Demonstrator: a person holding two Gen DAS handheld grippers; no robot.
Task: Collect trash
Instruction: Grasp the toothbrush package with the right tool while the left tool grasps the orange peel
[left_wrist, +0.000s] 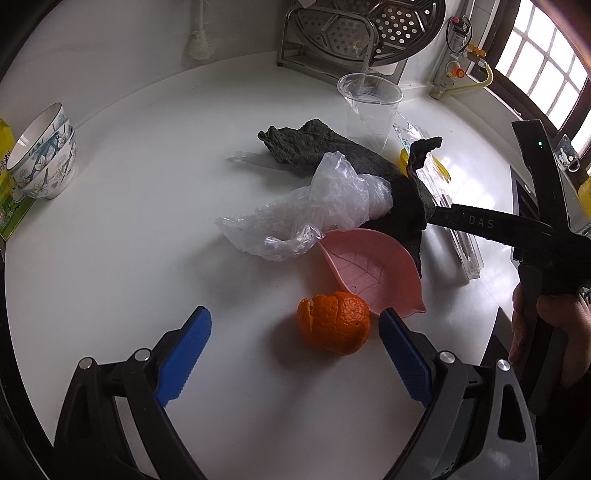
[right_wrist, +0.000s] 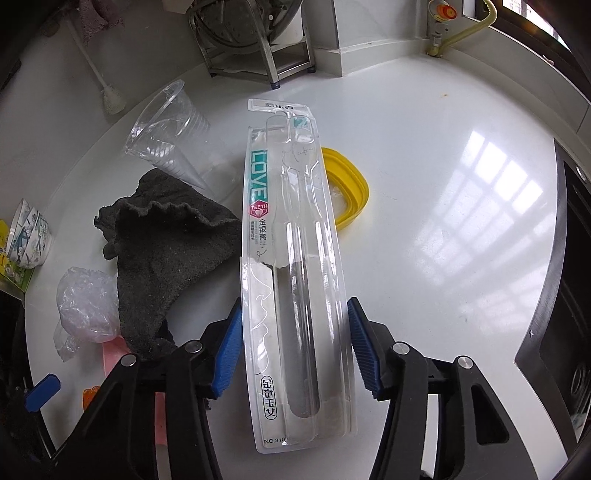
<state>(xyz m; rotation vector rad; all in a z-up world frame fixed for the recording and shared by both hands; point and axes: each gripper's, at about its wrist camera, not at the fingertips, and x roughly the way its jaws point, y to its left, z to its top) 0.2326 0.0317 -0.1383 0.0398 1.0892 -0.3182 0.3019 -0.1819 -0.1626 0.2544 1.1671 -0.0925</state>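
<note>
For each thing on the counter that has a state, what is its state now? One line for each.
left tongs: open, around the orange peel, not touching.
right tongs: open, straddling the package.
orange peel: peeled shell, lying on the counter.
toothbrush package: empty, flat.
plastic cup: upright, empty.
plastic bag: crumpled.
dark cloth: bunched.
pink leaf dish: empty.
bowls: stacked.
</note>
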